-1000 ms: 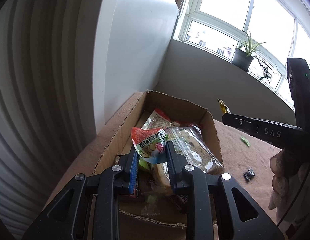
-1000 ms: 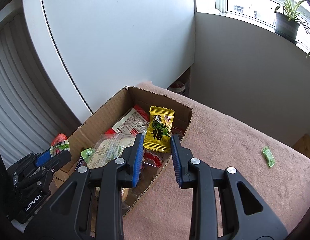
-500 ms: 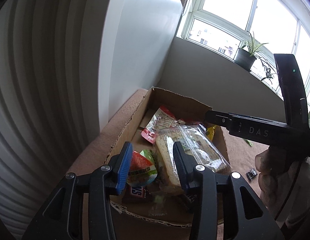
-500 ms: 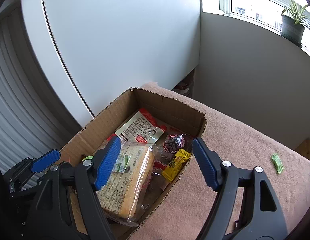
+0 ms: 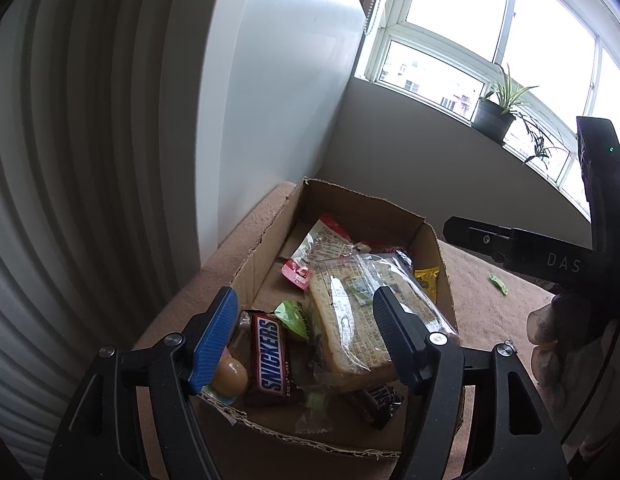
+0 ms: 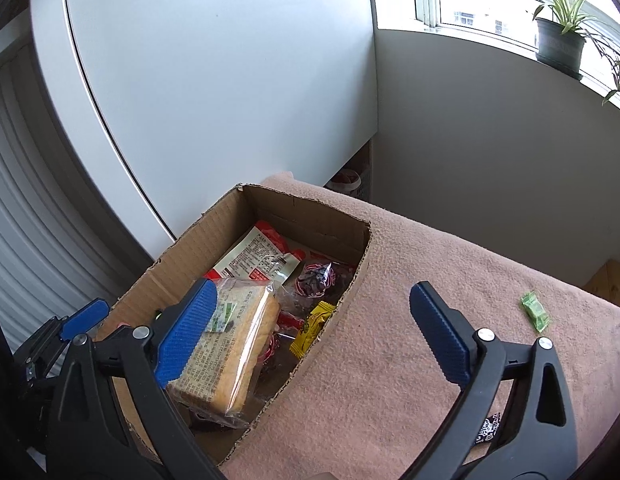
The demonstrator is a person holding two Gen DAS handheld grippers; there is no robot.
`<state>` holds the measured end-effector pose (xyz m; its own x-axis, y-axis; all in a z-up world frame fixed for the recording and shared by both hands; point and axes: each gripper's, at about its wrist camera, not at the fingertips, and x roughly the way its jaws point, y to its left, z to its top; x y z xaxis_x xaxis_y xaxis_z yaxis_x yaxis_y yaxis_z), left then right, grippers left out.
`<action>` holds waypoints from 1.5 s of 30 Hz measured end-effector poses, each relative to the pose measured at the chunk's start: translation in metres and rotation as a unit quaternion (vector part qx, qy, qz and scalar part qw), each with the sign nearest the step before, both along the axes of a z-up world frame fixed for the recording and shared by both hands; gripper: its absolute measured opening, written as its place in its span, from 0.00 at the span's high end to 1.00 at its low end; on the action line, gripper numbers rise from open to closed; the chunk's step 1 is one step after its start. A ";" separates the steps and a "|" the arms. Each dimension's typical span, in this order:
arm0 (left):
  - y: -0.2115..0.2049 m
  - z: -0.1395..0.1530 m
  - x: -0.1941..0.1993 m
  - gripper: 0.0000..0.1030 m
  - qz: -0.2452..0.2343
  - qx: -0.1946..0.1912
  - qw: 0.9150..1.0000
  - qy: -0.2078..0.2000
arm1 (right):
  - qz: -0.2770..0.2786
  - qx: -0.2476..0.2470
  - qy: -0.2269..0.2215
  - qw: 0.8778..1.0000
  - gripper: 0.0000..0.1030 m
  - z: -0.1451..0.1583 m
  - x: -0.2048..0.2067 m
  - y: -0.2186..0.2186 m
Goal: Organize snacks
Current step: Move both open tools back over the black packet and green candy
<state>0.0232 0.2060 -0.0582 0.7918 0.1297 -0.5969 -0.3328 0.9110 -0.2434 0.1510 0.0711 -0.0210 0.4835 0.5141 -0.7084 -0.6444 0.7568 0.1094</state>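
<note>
1. Left wrist view: snacks fill the cardboard box (image 5: 266, 248) on my tan cloth-covered table (image 5: 482, 300). My left gripper (image 5: 306, 340) hangs over the box's near end, jaws spread wide and holding nothing. Between the fingers lie a Snickers bar (image 5: 272, 356), a green candy (image 5: 292, 314) and a wrapped bread slice (image 5: 350, 320); a round brown-topped sweet (image 5: 229, 376) sits against the blue left pad. A red-and-white packet (image 5: 322, 240) lies toward the far wall of the box, a yellow candy (image 5: 427, 278) against its right wall. My right gripper's black body shows at the right edge, and a small green candy (image 5: 498, 283) lies on the cloth beyond the box.

2. Right wrist view: my right gripper (image 6: 322, 340) is also wide apart and empty, its left finger over the bread slice (image 6: 230, 352) in the box (image 6: 338, 308), its right finger over bare cloth (image 6: 430, 248). The yellow candy (image 6: 312, 326) stands against the box's right wall. The green candy (image 6: 535, 311) lies well apart on the cloth, and a black wrapper (image 6: 488, 430) peeks out beneath the right finger.
</note>
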 end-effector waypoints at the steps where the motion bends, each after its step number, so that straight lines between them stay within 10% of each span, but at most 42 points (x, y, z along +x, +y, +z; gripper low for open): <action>1: -0.002 0.000 0.000 0.32 -0.001 0.000 1.000 -0.001 | -0.004 0.000 0.000 1.000 0.04 0.001 0.000 -0.005; 28: -0.114 0.014 0.022 0.32 -0.099 0.036 0.994 -0.015 | -0.137 0.048 0.038 0.989 0.04 -0.006 0.035 -0.210; 45: -0.208 -0.029 0.080 0.32 -0.232 0.079 0.966 0.081 | -0.116 0.089 0.093 0.985 0.06 -0.034 0.086 -0.254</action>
<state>0.1031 -0.0018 -0.0875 0.6849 -0.1168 -0.7192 0.0981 0.9929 -0.0679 0.2369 -0.1825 -0.0552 0.4726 0.5295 -0.7044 -0.4131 0.8392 0.3537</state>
